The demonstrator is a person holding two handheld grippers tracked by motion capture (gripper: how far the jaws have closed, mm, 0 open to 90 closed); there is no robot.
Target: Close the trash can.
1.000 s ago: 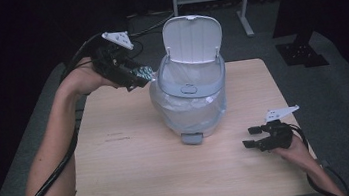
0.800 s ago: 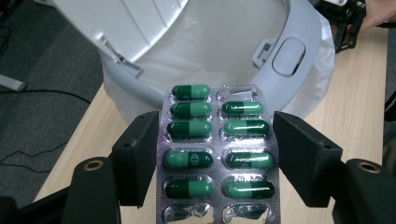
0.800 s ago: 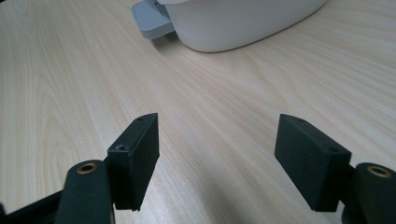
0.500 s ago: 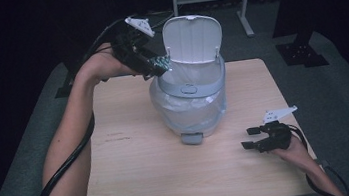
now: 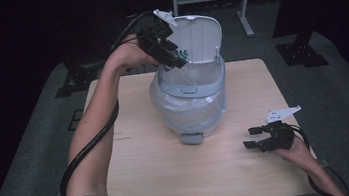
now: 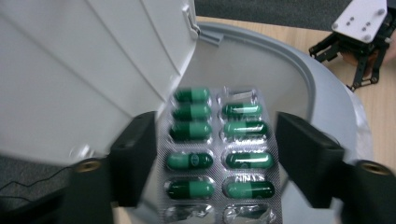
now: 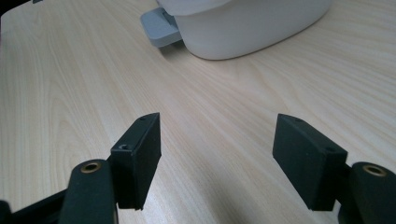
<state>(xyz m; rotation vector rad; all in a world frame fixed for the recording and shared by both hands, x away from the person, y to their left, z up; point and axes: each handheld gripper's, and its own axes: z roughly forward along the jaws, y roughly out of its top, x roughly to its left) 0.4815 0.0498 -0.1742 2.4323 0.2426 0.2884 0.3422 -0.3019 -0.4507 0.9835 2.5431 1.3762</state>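
Since the earlier frame my left gripper [image 5: 173, 57] has travelled from the upper left of the high view to the bin's [image 5: 191, 107] mouth, just in front of the raised lid [image 5: 199, 37]. With it came the blister pack [image 6: 217, 154] of green capsules, and my left jaws have just been opening. In the left gripper view the pack sits between them with a gap on each side, so I judge it released, or about to drop, though I cannot quite tell whether the left pad still brushes its edge.

I hold it there because the lid stands upright and the lined opening lies directly beneath, so anything let go should fall inside rather than onto the worktop [image 5: 142, 182]. The bin sits in the middle of the worktop with its pedal [image 5: 192, 137] facing me, which keeps the mouth within reach.

My right gripper [image 5: 254, 137] rests low at the lower right of the high view, well apart from the bin, jaws spread wide with nothing between them; it simply keeps out of the way.

The pack's long axis runs along my jaws, from the bottom of the left gripper view upward into the bin. Its capsules lie crosswise in two columns, bubble side facing the camera.
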